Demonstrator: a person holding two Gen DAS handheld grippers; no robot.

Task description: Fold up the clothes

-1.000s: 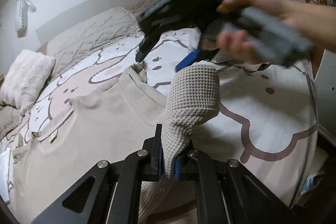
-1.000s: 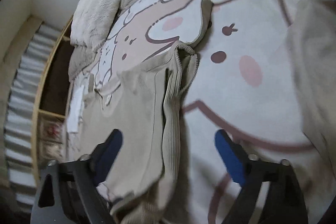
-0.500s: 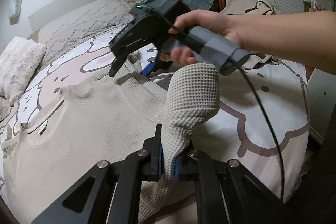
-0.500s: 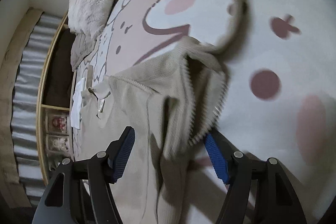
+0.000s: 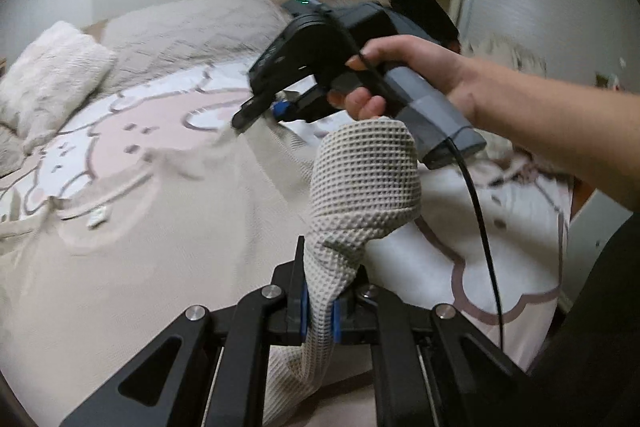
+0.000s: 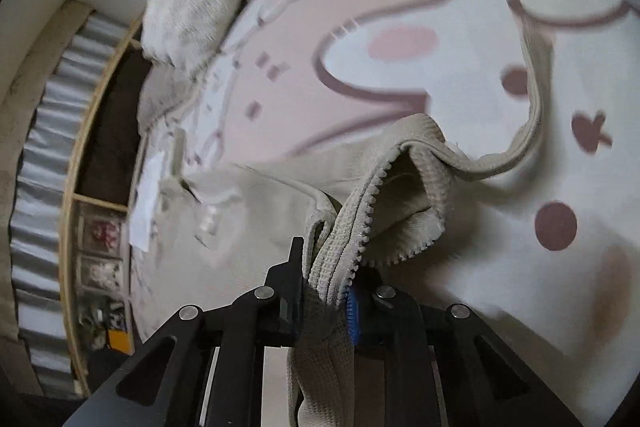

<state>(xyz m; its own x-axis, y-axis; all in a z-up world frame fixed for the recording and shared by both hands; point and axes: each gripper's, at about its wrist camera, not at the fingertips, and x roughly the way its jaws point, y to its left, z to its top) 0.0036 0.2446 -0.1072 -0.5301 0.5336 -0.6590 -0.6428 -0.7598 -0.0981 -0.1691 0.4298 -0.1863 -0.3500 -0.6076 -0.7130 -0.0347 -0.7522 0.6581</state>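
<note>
A beige waffle-knit zip-up garment (image 5: 168, 235) lies spread over a bed covered by a white and pink cartoon-print blanket (image 5: 500, 267). At the far left of the left wrist view, a fluffy cream pillow (image 5: 52, 75) sits at the head of the bed, with a grey quilted cover (image 5: 192, 27) beside it. Moving right, the garment's flat body fills the lower left. At bottom centre, the left gripper (image 5: 318, 311) is clamped tight on a bunched piece of the waffle fabric, which rises between the blue pads and flops over in a rounded fold. Above it, a person's right hand (image 5: 404, 75) grasps the handle of the right gripper (image 5: 276, 109), whose tips reach down to the garment's far edge; a black cable (image 5: 480, 227) trails from the handle. In the right wrist view, wooden shelving (image 6: 80, 187) runs down the left edge, the pillow sits upper left, and at centre the right gripper (image 6: 326, 301) has its jaws closing, pads pressing on the garment's zipper edge (image 6: 360, 223), with the ribbed collar (image 6: 532, 115) curling away to the right over the blanket.
</note>
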